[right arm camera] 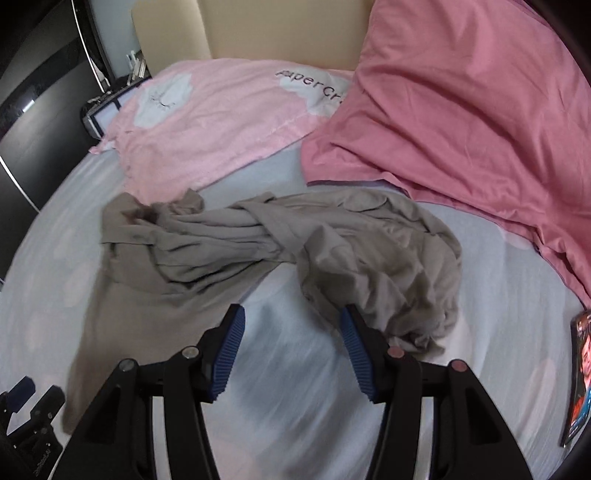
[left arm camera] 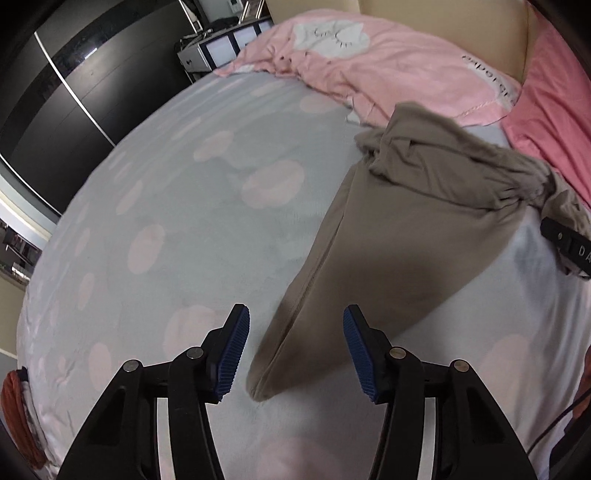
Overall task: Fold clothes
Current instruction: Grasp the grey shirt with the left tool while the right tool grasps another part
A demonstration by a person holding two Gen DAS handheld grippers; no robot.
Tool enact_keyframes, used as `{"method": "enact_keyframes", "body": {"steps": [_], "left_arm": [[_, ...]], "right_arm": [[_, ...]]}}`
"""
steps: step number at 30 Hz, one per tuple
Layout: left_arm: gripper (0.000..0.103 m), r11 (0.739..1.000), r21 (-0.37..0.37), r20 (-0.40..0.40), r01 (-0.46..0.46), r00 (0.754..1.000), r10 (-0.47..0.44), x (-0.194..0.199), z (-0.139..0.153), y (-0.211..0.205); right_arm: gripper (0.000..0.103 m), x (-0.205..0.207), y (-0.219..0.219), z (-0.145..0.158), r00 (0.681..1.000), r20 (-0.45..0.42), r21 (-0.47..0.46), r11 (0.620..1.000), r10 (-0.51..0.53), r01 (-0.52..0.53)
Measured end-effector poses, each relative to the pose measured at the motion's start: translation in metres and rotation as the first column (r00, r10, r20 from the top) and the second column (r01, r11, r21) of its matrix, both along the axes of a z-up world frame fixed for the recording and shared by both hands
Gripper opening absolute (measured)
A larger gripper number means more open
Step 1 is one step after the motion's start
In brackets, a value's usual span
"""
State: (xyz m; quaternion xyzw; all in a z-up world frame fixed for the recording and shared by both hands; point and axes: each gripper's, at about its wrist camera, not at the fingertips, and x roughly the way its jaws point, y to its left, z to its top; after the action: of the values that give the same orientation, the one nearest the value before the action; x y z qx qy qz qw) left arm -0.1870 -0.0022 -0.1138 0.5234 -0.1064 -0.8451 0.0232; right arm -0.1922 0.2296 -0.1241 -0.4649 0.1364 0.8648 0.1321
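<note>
A tan pair of trousers (left arm camera: 402,229) lies on the pale blue bed sheet (left arm camera: 177,236). One leg stretches flat toward me and its hem lies between the blue pads of my open left gripper (left arm camera: 296,350), below them. The waist end is bunched and twisted. In the right wrist view the same trousers (right arm camera: 266,236) show the twisted middle and the other leg crumpled at the right. My right gripper (right arm camera: 291,350) hangs open over bare sheet (right arm camera: 295,369), its right finger (right arm camera: 354,347) against the crumpled leg's edge. The left gripper (right arm camera: 29,413) shows at the lower left.
A light pink pillow (right arm camera: 221,114) and a darker pink pillow (right arm camera: 469,122) lie at the head of the bed against a beige headboard (right arm camera: 258,29). A dark wardrobe (left arm camera: 74,96) stands to the left. A magazine or book (right arm camera: 580,373) lies at the right edge.
</note>
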Motion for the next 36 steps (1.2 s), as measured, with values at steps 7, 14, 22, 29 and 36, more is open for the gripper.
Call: {"method": "enact_keyframes", "body": {"steps": [7, 14, 22, 29, 36], "left_arm": [[0.055, 0.996, 0.075, 0.058, -0.049, 0.997, 0.045, -0.018, -0.037, 0.002], [0.014, 0.993, 0.078, 0.025, -0.092, 0.996, 0.090, -0.027, -0.033, 0.024], [0.006, 0.990, 0.042, -0.072, -0.137, 0.988, 0.140, -0.003, 0.005, 0.020], [0.006, 0.976, 0.006, -0.191, -0.219, 0.958, 0.216, 0.037, 0.066, -0.024], [0.006, 0.940, -0.046, -0.312, -0.337, 0.899, 0.307, 0.104, 0.134, -0.091]], "right_arm": [[0.054, -0.013, -0.010, -0.024, 0.999, 0.019, 0.103, 0.994, 0.033, -0.035], [0.005, -0.014, -0.011, -0.018, 1.000, 0.007, 0.207, 0.978, 0.010, -0.011], [0.003, 0.009, -0.028, 0.020, 0.995, -0.073, 0.170, 0.984, 0.061, -0.047], [0.003, 0.038, -0.081, 0.058, 0.971, -0.115, 0.073, 0.976, 0.211, -0.204], [0.003, 0.088, -0.154, 0.097, 0.902, -0.183, 0.001, 0.917, 0.392, -0.398]]}}
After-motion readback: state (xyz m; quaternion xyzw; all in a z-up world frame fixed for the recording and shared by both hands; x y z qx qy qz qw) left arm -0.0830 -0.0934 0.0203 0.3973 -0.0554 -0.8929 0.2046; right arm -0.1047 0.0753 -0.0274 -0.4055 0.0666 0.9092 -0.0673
